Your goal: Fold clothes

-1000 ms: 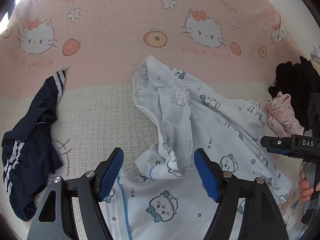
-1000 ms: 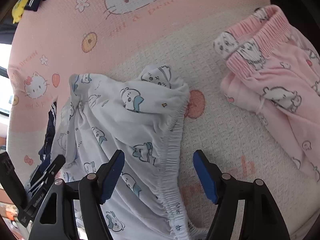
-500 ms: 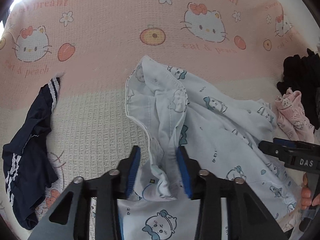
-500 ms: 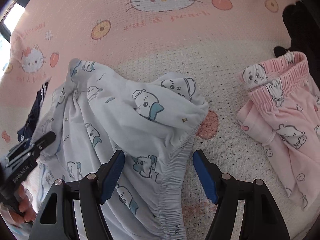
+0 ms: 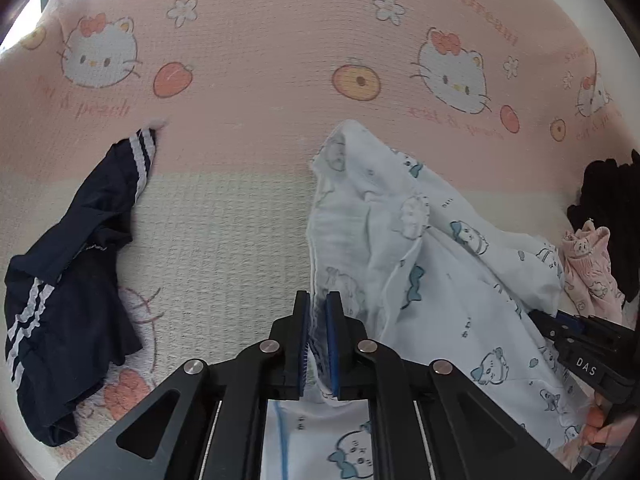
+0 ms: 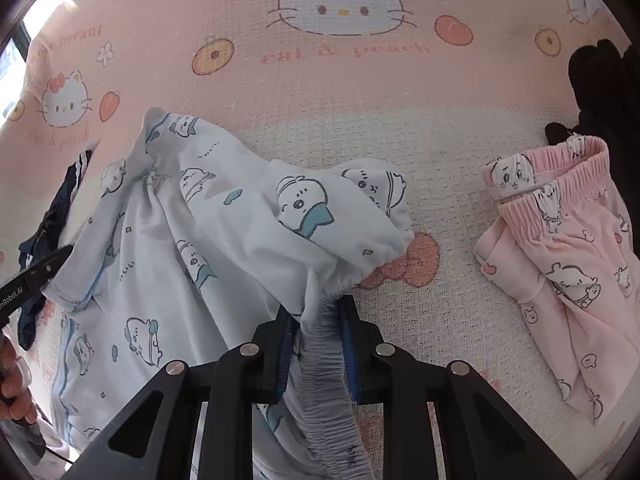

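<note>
A pale blue garment [image 5: 440, 264] printed with cartoon animals lies crumpled on the bed. My left gripper [image 5: 318, 308] is shut on a thin fold at its left edge. In the right wrist view the same garment [image 6: 224, 216] bunches up to the left of centre. Its gathered elastic waistband [image 6: 324, 360] runs between the fingers of my right gripper [image 6: 318, 314]. Those jaws are closing and their blue pads press on the band. The other gripper shows at each view's edge.
Navy shorts with white stripes [image 5: 72, 280] lie to the left. Pink printed shorts [image 6: 560, 248] lie to the right, with a black garment [image 6: 600, 92] behind them. All rest on a pink and cream cat-print blanket [image 5: 280, 60]. A person's fingers [image 6: 12, 392] hold the left gripper.
Both grippers went from wide open to closed on the pale blue garment, the left first. The left moved onto the garment's left edge. The right view rolled.
</note>
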`<state>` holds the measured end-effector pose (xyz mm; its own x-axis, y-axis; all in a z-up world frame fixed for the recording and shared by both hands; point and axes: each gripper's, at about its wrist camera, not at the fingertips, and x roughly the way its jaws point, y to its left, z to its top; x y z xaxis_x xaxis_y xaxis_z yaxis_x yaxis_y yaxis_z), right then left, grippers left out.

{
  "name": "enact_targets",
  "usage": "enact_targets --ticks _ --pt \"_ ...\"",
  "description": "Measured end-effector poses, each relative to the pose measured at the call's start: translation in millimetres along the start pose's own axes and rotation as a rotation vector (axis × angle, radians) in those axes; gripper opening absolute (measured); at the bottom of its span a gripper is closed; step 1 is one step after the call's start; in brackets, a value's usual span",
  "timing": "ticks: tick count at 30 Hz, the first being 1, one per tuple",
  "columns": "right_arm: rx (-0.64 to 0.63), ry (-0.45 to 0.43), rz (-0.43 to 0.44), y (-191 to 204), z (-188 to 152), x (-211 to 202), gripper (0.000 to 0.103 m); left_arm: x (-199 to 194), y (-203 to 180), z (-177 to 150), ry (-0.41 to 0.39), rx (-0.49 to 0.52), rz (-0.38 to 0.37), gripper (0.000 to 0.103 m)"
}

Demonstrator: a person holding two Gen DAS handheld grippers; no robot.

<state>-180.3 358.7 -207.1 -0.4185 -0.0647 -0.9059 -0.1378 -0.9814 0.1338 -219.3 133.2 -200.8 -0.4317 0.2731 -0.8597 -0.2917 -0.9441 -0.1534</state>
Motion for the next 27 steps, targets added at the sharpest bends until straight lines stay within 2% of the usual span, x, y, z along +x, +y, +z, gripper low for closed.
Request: enact_targets --ticks 2,4,6,8,10,13,14,15,17,19,21,24,27 --pt "0.003 0.003 0.002 -2.0 0.5 -1.1 0.020 1.2 15.0 0.2 0.023 -0.073 -0.087 0.006" --pt "-0.006 0.005 -0.010 -5.0 -0.5 -2.8 0.020 -5.4 29.2 -1.2 -0.008 -0.155 -0.155 0.006" --pt "-0.007 0.010 -0.020 -4.8 -2.5 -3.9 0.020 -9.4 37.0 -0.3 -0.020 -0.175 -0.138 0.006" --pt "0.013 0.028 -0.008 -6.9 -1.5 -3.7 0.020 -7.0 40.6 1.5 0.000 -0.145 -0.071 0.006" --pt "0.010 0.047 -0.003 -6.6 0.2 -6.4 0.022 -7.9 48.4 1.4 0.018 -0.172 -0.132 0.006" --pt "0.030 0.047 -0.006 -6.3 2.0 -19.0 0.046 -16.7 61.5 -0.9 0.009 -0.262 -0.264 0.007" --pt "0.046 0.041 0.018 -7.4 0.8 -24.4 0.052 -19.8 64.7 -1.2 0.008 -0.290 -0.296 0.007" --pt "0.061 0.036 0.042 -8.3 -0.1 -29.7 0.052 -22.3 67.3 -1.2 0.011 -0.312 -0.326 0.010" --pt "0.092 0.041 0.101 -4.4 2.3 -37.7 0.054 -24.3 69.0 -1.3 0.030 -0.340 -0.339 0.025" --pt "0.121 0.059 0.137 -1.3 3.0 -43.1 0.056 -26.4 67.6 -2.2 0.022 -0.341 -0.327 0.064" --pt "0.150 0.077 0.176 1.4 3.2 -48.1 0.059 -27.7 63.7 -3.6 0.011 -0.319 -0.324 0.069" --pt "0.200 0.108 0.271 17.0 10.7 -42.5 0.061 -20.7 57.0 -4.7 0.043 -0.253 -0.272 0.069" --pt "0.247 0.154 0.365 39.4 14.5 -34.5 0.062 -19.3 47.4 -11.1 0.040 -0.153 -0.209 0.069"
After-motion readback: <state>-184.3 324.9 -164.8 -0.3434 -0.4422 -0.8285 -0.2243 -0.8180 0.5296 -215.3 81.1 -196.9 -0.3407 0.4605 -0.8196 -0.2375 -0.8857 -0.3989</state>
